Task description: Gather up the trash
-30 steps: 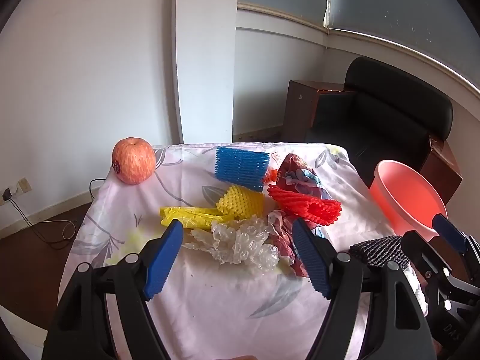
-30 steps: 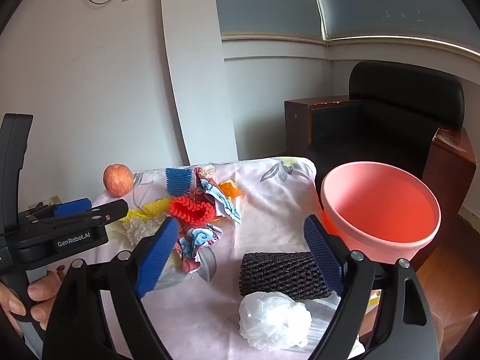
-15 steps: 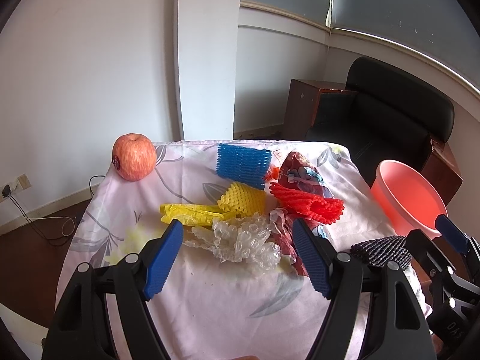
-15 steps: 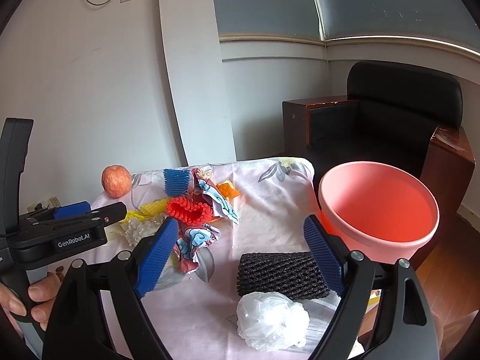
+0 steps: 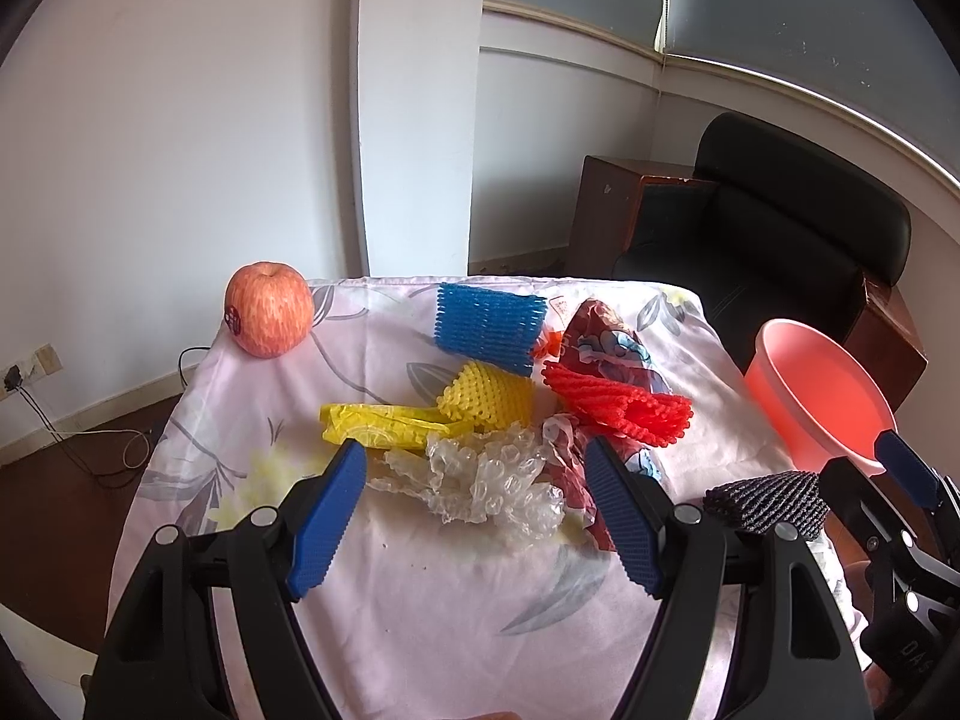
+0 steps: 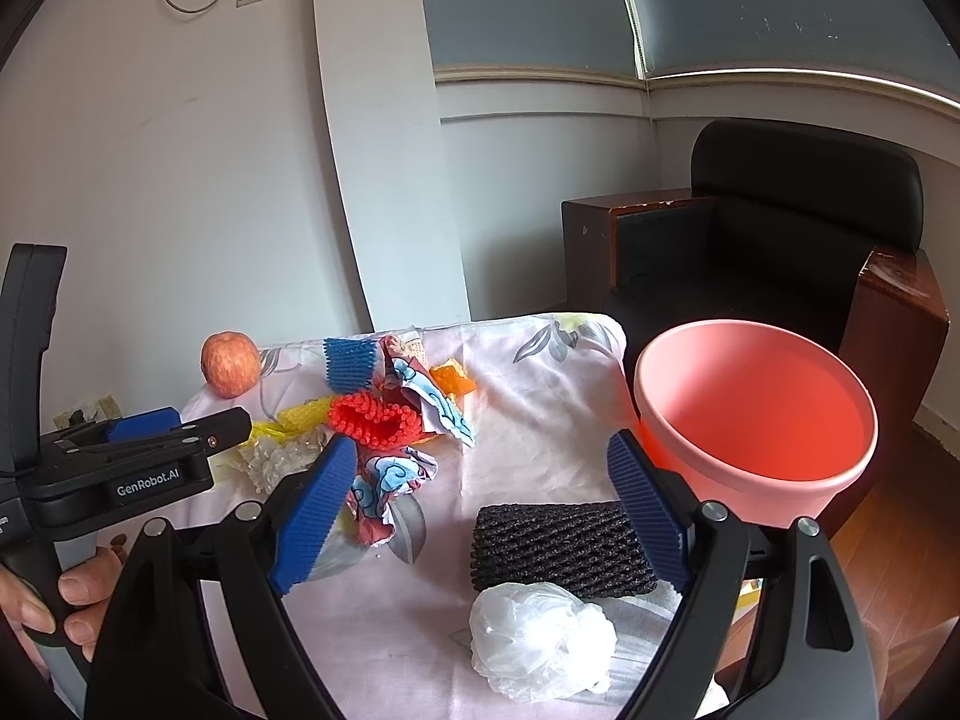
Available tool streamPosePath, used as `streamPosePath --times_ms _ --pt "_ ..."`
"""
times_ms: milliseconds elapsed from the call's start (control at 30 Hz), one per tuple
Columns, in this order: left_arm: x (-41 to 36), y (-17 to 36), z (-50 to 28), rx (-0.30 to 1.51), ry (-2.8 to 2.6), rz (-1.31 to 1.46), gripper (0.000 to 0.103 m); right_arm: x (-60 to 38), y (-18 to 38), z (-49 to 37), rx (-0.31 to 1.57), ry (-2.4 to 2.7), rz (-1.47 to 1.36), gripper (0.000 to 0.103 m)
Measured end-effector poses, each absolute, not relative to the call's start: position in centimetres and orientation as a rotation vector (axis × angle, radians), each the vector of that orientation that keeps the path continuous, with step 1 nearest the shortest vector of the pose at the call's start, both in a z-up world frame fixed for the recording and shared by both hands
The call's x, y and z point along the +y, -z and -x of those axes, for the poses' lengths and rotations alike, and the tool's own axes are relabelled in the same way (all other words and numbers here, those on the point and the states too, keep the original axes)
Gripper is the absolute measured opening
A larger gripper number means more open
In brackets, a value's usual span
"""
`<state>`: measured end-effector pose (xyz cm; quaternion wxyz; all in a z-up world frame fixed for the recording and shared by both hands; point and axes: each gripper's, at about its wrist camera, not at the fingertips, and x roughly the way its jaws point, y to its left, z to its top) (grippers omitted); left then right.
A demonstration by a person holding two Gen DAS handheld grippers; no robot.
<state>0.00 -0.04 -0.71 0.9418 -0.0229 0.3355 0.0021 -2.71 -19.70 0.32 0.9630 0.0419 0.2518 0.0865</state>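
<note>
Apple (image 5: 269, 309) at table's (image 5: 420, 600) far left corner, foam nets (image 5: 489, 327) mid-table, bucket (image 6: 753, 420) off its right edge.

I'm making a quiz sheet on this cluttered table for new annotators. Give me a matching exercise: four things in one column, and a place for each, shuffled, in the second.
Things:
1. apple
2. black foam net
3. bubble wrap
4. pink bucket

Places:
A. between the open left gripper's fingers in its view
B. far left corner of the table
C. beside the table's right edge
D. just behind the white plastic bag

Pairs: 1-B, 2-D, 3-A, 4-C
</note>
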Motion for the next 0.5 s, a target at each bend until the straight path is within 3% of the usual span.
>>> streamPosePath --times_ms 500 --pt "0.41 0.71 -0.17 0.686 -0.005 0.052 0.074 -19.68 -0.46 2.79 0.508 -0.17 -0.086 0.086"
